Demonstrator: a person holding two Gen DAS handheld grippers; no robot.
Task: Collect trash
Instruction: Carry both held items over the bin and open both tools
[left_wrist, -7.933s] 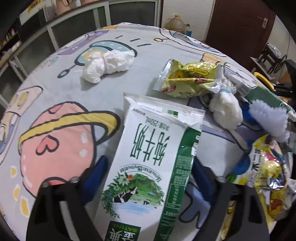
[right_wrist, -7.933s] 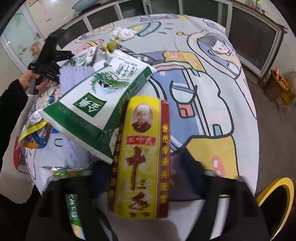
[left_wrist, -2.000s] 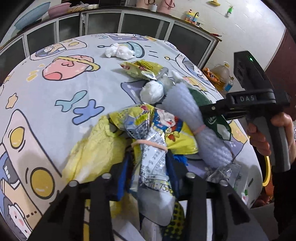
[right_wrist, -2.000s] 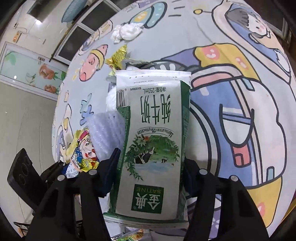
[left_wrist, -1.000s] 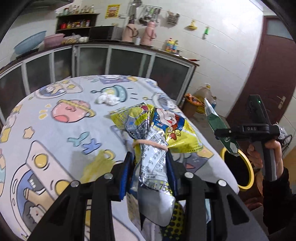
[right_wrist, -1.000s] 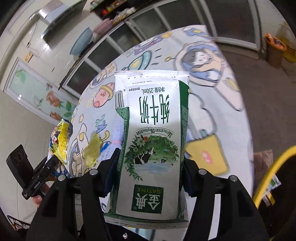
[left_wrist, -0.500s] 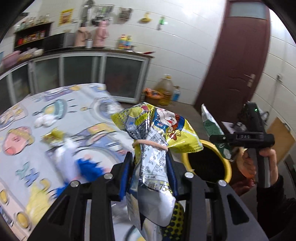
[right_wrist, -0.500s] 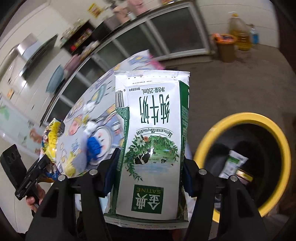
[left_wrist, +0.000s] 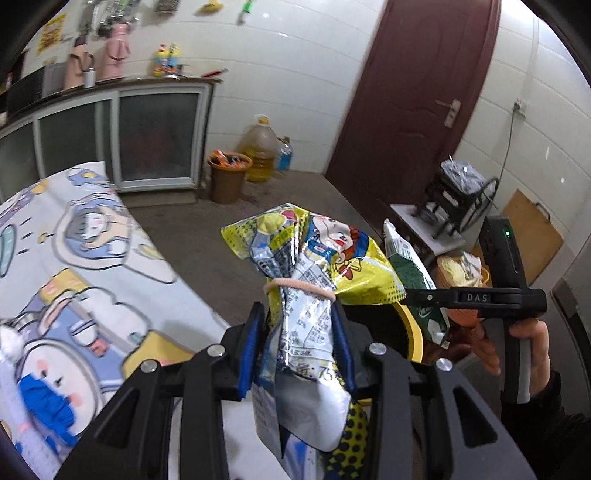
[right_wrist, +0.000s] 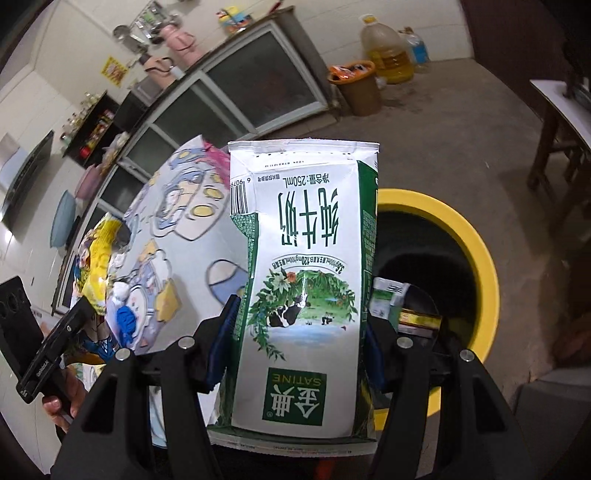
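My left gripper (left_wrist: 298, 338) is shut on a yellow snack bag (left_wrist: 314, 280) tied with a rubber band, held in the air beside the table edge. My right gripper (right_wrist: 295, 332) is shut on a green and white milk carton (right_wrist: 306, 280), which hangs just over the near rim of the yellow-rimmed trash bin (right_wrist: 476, 251). Inside the bin lie a small carton and a dark box. In the left wrist view the right gripper (left_wrist: 417, 295) holds the milk carton (left_wrist: 413, 280) above the bin's yellow rim (left_wrist: 415, 332). The right wrist view shows the left gripper (right_wrist: 85, 306) with the snack bag (right_wrist: 98, 254) at the left.
The table with the cartoon cloth (left_wrist: 74, 280) lies to the left, with a blue scrap and white wads on it. On the floor stand an orange bin (left_wrist: 227, 177) and an oil jug (left_wrist: 260, 149). A brown door (left_wrist: 424, 96) and a small white table (left_wrist: 428, 225) lie to the right.
Both grippers have swung away from the table toward the yellow-rimmed bin, each keeping its load. The bin now sits close beneath the milk carton, and the table has slid to the left.
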